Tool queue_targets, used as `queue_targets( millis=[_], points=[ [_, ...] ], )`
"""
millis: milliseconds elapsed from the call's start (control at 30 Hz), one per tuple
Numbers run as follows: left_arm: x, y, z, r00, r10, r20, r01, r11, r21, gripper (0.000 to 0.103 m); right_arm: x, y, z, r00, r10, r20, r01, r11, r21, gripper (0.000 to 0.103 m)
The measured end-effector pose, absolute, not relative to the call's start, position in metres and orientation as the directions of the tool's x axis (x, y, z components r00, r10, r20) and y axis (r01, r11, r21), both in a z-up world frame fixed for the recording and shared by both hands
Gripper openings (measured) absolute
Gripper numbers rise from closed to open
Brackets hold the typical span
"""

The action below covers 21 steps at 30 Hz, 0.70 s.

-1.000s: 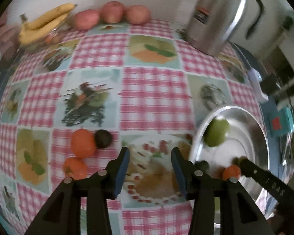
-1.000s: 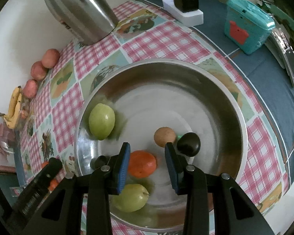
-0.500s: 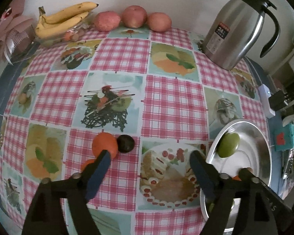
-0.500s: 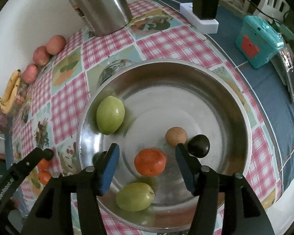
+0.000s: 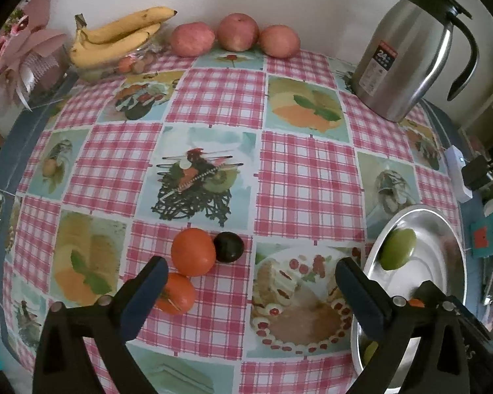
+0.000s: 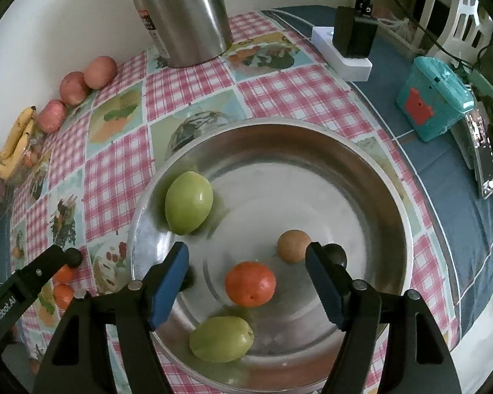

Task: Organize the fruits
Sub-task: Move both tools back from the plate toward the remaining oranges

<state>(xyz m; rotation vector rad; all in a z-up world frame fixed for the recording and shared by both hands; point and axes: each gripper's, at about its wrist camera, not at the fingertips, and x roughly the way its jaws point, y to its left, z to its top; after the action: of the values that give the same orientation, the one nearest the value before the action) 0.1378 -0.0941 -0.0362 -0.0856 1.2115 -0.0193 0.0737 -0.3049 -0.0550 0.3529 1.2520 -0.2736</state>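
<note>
Looking along my left hand-held gripper (image 5: 248, 290), its jaws are opening wide with nothing between them but checked cloth. Two orange fruits (image 5: 193, 251) and a dark plum (image 5: 228, 247) lie touching one another just ahead of the left finger, loose on the surface (image 5: 312, 177); I judge they are next for the steel bowl (image 5: 443, 226) at the right. Bananas (image 5: 115, 37) and three apples (image 5: 235, 34) line the wall, and a steel jug (image 5: 407, 59) stands in the corner.

Along my right hand-held gripper (image 6: 246, 275), the jaws are also opening, hanging over the bowl with an orange fruit (image 6: 250, 284) lying free between the fingers, which touch nothing. Two green fruits (image 6: 189, 202), a brown one (image 6: 294, 245) and a half-hidden dark one (image 6: 337, 253) share the bowl. Beyond the cloth, a teal box (image 6: 432, 100) and a plugged power strip (image 6: 341, 57) sit on blue fabric.
</note>
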Motion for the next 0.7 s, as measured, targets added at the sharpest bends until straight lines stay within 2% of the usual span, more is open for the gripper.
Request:
queue_targets(
  millis=[100,700],
  points=[
    [0.1374,-0.0942,-0.0358,0.359,-0.05,-0.932,-0.027,0.998,-0.064,0.103,0.0738,-0.3039,-0.0528,0.308,-0.023,-0.951,0.382,0.919,0.102,0.1],
    [0.133,-0.0916,-0.036,0.353,-0.053,-0.934,-0.026,0.997,-0.066,0.103,0.0731,-0.3037,-0.0543,0.303,-0.022,-0.953,0.379,0.92,0.099,0.1]
  ],
)
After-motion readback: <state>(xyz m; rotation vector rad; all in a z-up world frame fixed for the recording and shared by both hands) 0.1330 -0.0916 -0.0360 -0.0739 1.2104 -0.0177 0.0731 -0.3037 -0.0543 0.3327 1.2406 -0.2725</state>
